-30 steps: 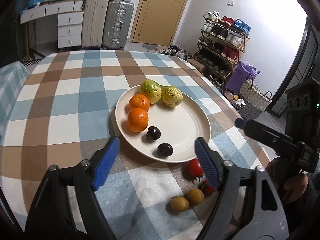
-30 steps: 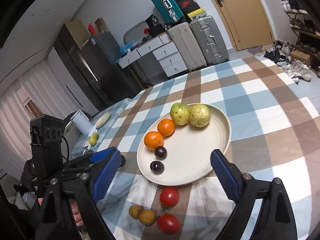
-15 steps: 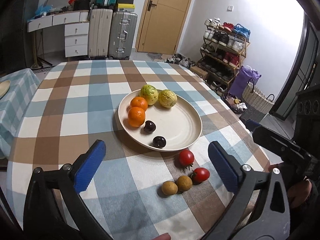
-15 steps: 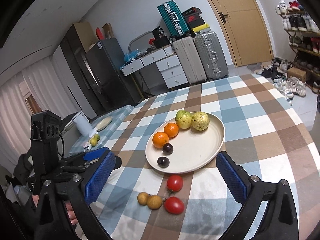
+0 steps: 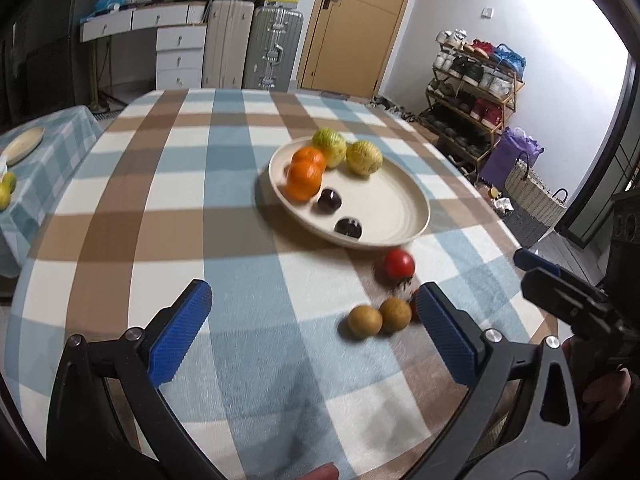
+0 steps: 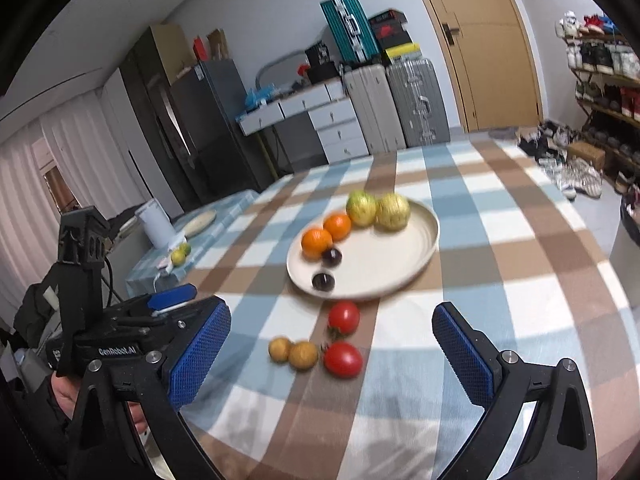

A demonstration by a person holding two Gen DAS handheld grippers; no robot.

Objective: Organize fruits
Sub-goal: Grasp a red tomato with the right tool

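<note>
- The left gripper [image 5: 313, 330] hangs over the near part of the checked table [image 5: 160, 200], tilted downward, its blue pads spread wide with nothing between them but cloth.
- The right gripper [image 6: 331, 356] is pitched down more gently, jaws just as wide and empty; in its view the left gripper's body sits at the lower left with a hand [image 6: 66, 394] wrapped round its handle.
- Ahead of both grippers lies the plate [image 6: 416, 256], holding two green-yellow fruits [image 6: 362, 208], two oranges [image 6: 316, 240] and two dark plums [image 6: 323, 281].
- Nearer, between plate and right gripper, two tomatoes [image 6: 344, 316] and two small brown fruits [image 6: 294, 353] lie on the cloth; the brown pair touch each other, and the nearer tomato is just beside them.
- In the left view the brown fruits [image 5: 380, 318] lie just ahead of the right-hand pad, which hides most of the nearer tomato.
- Against a second ago, both grippers have drawn back from the plate: then the pads framed its near rim, now all the loose fruit shows ahead of them. The left jaws have also widened since then; the fruit has not moved.
- The left gripper's body carries white lettering reading "GenRobot.AI" [image 6: 117, 351]. No other writing is legible.
</note>
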